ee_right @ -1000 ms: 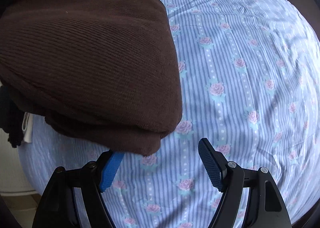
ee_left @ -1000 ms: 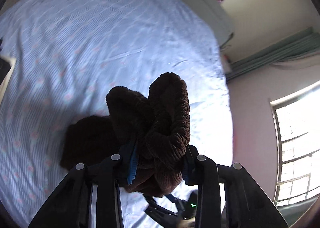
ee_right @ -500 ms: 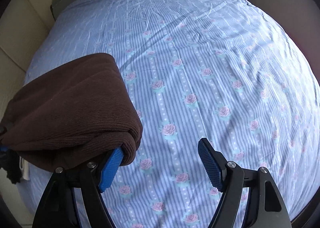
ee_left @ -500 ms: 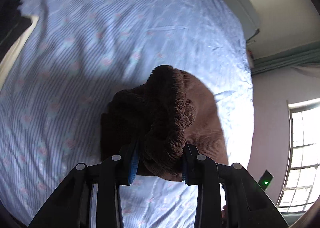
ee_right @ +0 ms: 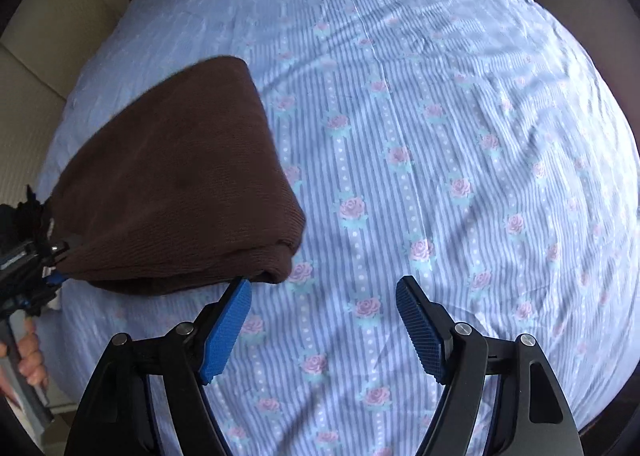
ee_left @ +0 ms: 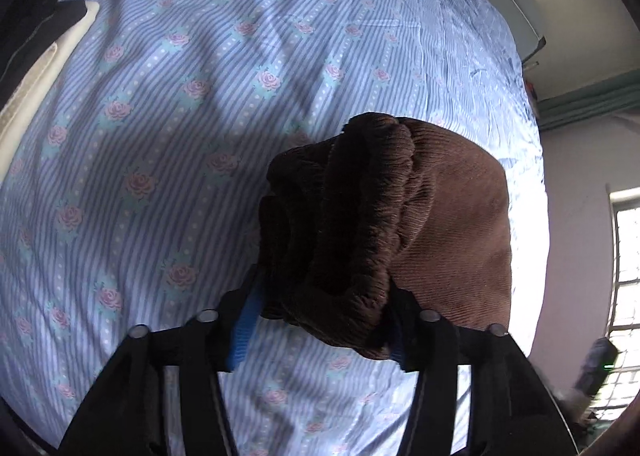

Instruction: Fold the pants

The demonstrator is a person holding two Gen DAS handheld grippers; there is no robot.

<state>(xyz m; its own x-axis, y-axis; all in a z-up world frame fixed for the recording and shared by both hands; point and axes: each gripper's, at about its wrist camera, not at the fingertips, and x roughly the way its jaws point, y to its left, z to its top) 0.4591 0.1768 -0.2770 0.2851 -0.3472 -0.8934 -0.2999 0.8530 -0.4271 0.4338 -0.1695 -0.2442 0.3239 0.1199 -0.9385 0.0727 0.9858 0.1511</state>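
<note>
The left gripper (ee_left: 320,320) is clamping the ribbed brown pants (ee_left: 400,216) (a bunched wad) over the striped sheet (ee_left: 180,116), while the right gripper (ee_right: 324,320) is gaping, holding nothing.

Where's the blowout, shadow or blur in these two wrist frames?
Left wrist: sheet blown white at its right edge beside the bright window; broad shadows cross the sheet; pants sharp, their bunched part dark. Right wrist: even light, no glare; slight blur on the sheet's right side; pants keep little texture. Both: strong fisheye curve, dark corners.
</note>
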